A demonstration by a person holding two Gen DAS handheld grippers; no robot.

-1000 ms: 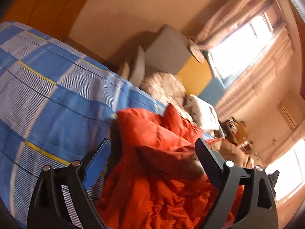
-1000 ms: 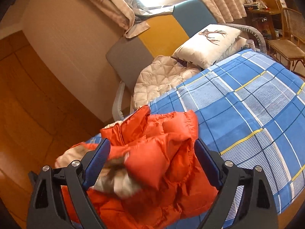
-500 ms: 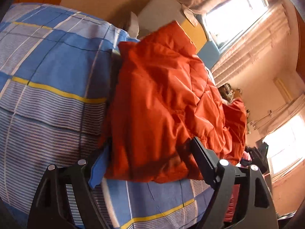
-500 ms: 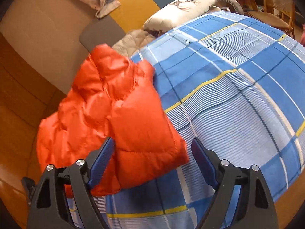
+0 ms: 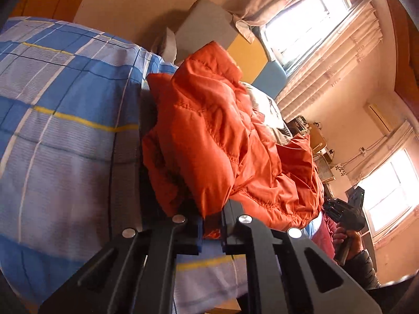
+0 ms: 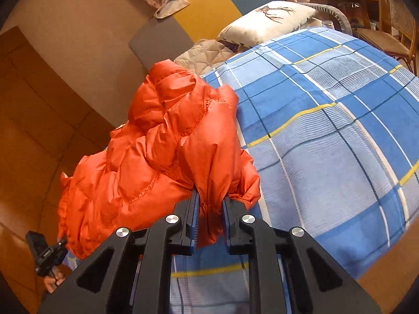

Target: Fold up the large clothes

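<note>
An orange puffer jacket (image 5: 214, 136) lies bunched on a bed with a blue plaid cover (image 5: 65, 110). My left gripper (image 5: 211, 225) is shut on the jacket's near hem. In the right wrist view the same jacket (image 6: 162, 151) lies along the bed's left side, and my right gripper (image 6: 209, 217) is shut on a gathered edge of it. The right gripper also shows at the far right of the left wrist view (image 5: 348, 209). The left gripper shows at the lower left of the right wrist view (image 6: 44, 253).
A white pillow (image 6: 267, 21) and a beige quilt (image 6: 204, 52) lie at the head of the bed by a grey, yellow and blue headboard (image 6: 193, 18). A wicker chair (image 6: 392, 28) stands at the far right. Wooden floor (image 6: 28, 120) runs beside the bed.
Both grippers were open around the jacket's near edge half a second ago; both have closed on its hem. The fabric now bunches up between the fingers.
</note>
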